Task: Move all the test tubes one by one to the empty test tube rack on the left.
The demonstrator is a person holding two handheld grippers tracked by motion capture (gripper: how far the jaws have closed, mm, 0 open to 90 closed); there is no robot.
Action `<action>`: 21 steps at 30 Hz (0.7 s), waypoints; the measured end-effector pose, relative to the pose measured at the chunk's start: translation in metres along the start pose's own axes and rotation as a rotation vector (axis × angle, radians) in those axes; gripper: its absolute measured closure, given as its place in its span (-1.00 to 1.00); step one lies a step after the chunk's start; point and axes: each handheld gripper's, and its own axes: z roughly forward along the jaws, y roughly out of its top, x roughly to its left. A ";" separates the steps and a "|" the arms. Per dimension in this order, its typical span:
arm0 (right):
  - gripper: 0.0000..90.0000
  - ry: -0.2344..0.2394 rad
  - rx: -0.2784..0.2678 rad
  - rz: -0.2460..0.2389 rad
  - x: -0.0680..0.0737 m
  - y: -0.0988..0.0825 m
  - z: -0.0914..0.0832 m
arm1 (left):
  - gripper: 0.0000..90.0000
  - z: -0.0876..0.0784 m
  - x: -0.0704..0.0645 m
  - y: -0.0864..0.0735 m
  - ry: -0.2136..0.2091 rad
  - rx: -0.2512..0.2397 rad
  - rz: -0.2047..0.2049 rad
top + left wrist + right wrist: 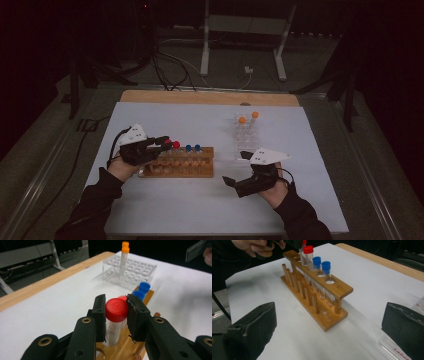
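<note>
A wooden tube rack lies at the table's left. My left gripper hangs over its left end, shut on a red-capped tube whose clear body reaches down to the rack's top board. Right behind it stands a second red-capped tube, and then two blue-capped tubes in the rack's holes. My right gripper rests low at the centre right. It points left toward the rack, and its jaws are wide open with nothing between them.
A clear plastic rack stands at the back right with two orange-capped tubes in its far rows. A white sheet covers the table, and a wooden edge shows at the back. Beyond are table legs and cables on the floor.
</note>
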 end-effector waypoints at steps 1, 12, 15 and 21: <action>-1.00 0.000 -0.001 -0.001 0.000 0.000 0.000 | 0.59 0.001 0.000 -0.002 0.001 0.006 0.002; -1.00 -0.004 -0.024 0.034 -0.019 0.009 -0.009 | 0.29 0.000 0.000 -0.006 -0.023 0.018 -0.007; -1.00 -0.030 -0.011 0.051 -0.035 0.012 -0.009 | -0.20 -0.003 -0.005 -0.004 -0.017 0.023 -0.007; -0.90 -0.116 0.011 0.094 -0.072 0.012 0.000 | -0.72 -0.013 -0.019 0.000 -0.085 0.002 -0.015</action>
